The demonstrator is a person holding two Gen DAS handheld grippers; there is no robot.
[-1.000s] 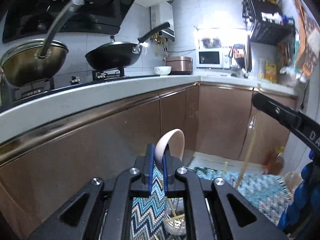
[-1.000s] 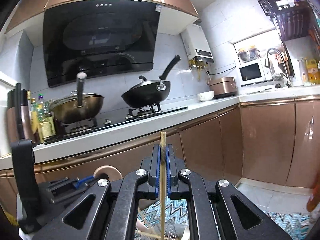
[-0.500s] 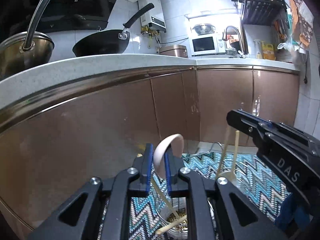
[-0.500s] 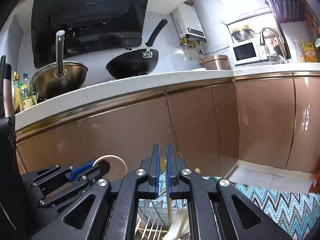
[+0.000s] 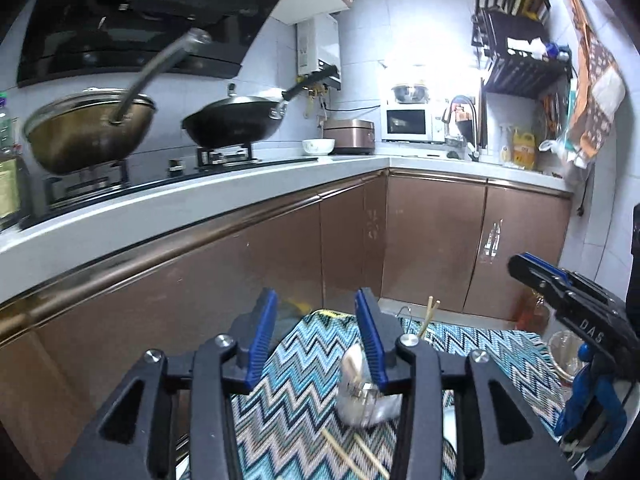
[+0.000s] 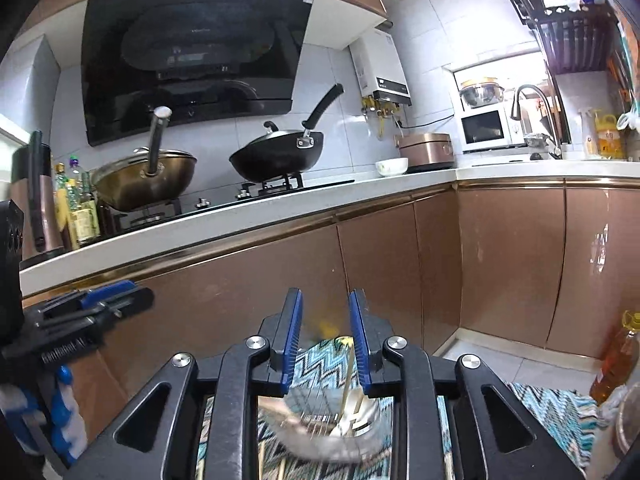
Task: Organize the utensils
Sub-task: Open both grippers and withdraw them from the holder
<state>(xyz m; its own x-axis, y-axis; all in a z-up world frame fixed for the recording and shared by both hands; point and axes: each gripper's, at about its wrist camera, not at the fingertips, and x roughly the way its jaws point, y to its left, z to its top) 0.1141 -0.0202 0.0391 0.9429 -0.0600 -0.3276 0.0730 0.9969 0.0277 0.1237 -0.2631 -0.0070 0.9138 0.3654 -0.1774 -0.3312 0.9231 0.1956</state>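
Observation:
My left gripper (image 5: 316, 320) hangs over a zigzag mat (image 5: 296, 392), its jaws opening with nothing between the blue pads. Just below its right finger stands a blurred metal utensil holder (image 5: 364, 400). A pale spoon (image 5: 352, 360) and chopsticks (image 5: 428, 316) stick out of it. Two loose chopsticks (image 5: 352, 456) lie on the mat nearer me. My right gripper (image 6: 325, 320) hovers above the same holder (image 6: 320, 432), jaws opening. A chopstick (image 6: 346, 380) stands in the holder below its pads, untouched. Each gripper shows in the other's view: the right gripper (image 5: 560, 292) and the left gripper (image 6: 92, 308).
Brown cabinet doors (image 6: 400, 264) rise right behind the mat under a white counter (image 5: 200, 200). The counter carries a brass wok (image 5: 88, 128), a black wok (image 5: 236, 120) and a bowl (image 5: 318, 146). An oil bottle (image 6: 612, 356) and a glass jar (image 5: 564, 352) stand at the right.
The left gripper let go of the wooden spoon and the right let go of the chopstick. Both went down into the holder. Both grippers then opened and drew back up.

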